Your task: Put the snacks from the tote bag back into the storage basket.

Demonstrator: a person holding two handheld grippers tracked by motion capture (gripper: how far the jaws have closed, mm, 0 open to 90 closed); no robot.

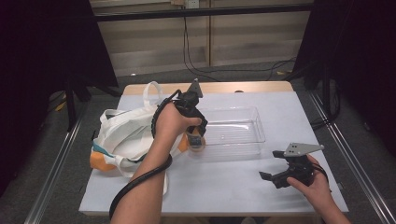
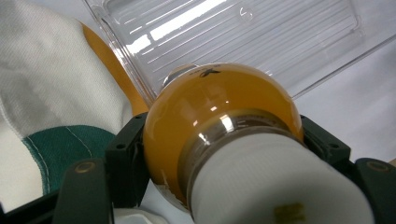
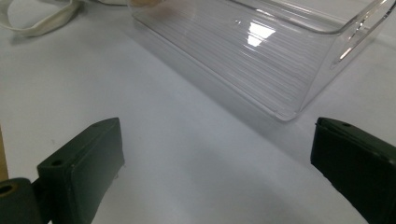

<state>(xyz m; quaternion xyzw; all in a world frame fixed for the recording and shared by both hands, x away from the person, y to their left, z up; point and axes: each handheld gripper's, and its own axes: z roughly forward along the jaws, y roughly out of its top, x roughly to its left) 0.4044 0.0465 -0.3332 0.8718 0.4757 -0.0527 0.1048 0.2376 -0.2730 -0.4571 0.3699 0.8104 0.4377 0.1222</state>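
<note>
- Left gripper [image 1: 198, 135], frame centre in the high view: jaws clamped on the amber bulb [image 2: 219, 116], beside the clear tray [image 1: 254, 123] near the cloth bag [image 1: 123, 133].
- Right gripper [image 1: 271, 177], lower right: jaws spread apart, nothing between them, above the white table [image 1: 224, 186].

An amber light bulb [image 2: 219, 121] with a white base sat clamped between the left gripper's [image 2: 224, 154] black jaws, its glass dome close to the wall of a clear ribbed plastic tray [image 2: 261, 37]. A white, green-trimmed cloth bag [image 2: 51, 112] lay alongside.
</note>
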